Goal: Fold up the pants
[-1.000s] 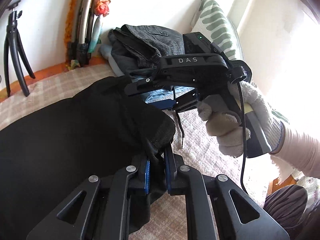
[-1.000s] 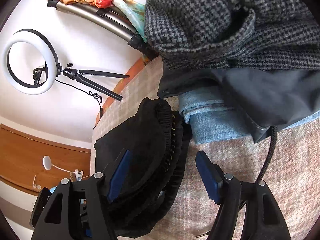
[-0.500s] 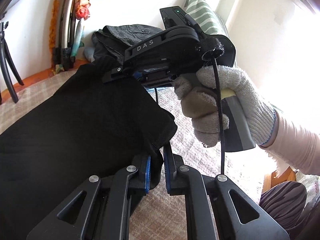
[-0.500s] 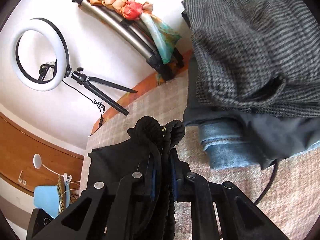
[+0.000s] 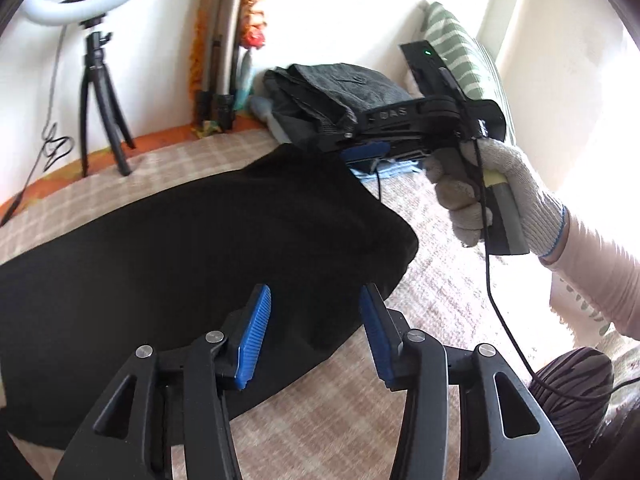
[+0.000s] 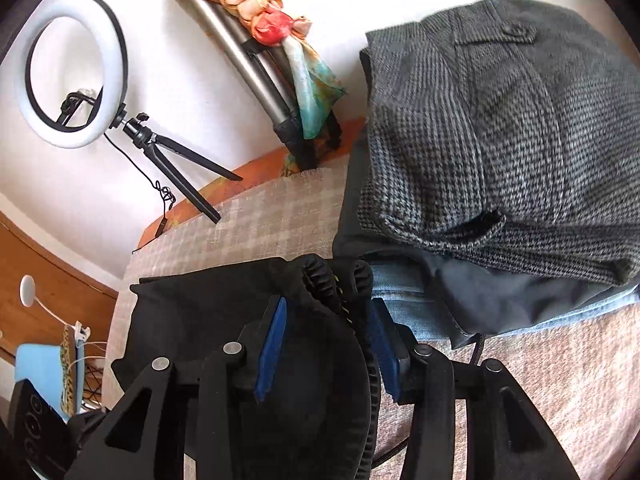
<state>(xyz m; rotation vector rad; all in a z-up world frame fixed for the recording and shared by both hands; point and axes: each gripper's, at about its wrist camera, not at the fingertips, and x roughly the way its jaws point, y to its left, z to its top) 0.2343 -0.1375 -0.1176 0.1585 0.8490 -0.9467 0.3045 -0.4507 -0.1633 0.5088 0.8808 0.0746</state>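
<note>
The black pants [image 5: 192, 248] lie folded on the checked bed cover [image 5: 360, 420], filling the left and middle of the left wrist view. My left gripper [image 5: 316, 332] is open, its blue pads either side of the pants' near edge. My right gripper [image 5: 360, 154] hovers at the pants' far corner, held in a gloved hand [image 5: 492, 184]. In the right wrist view it [image 6: 328, 344] is open, with the ribbed waistband [image 6: 332, 280] bunched between its blue pads.
A stack of folded clothes, grey houndstooth [image 6: 500, 132] on top and denim [image 6: 404, 292] below, sits just beyond the pants. A ring light on a tripod [image 6: 76, 72] and a folded stand [image 5: 220, 72] stand by the wall. A striped pillow [image 5: 460, 48] lies far right.
Both grippers were shut on the black pants half a second ago and have now opened. The pants have dropped and lie flatter on the bed. The left gripper has drawn back a little.
</note>
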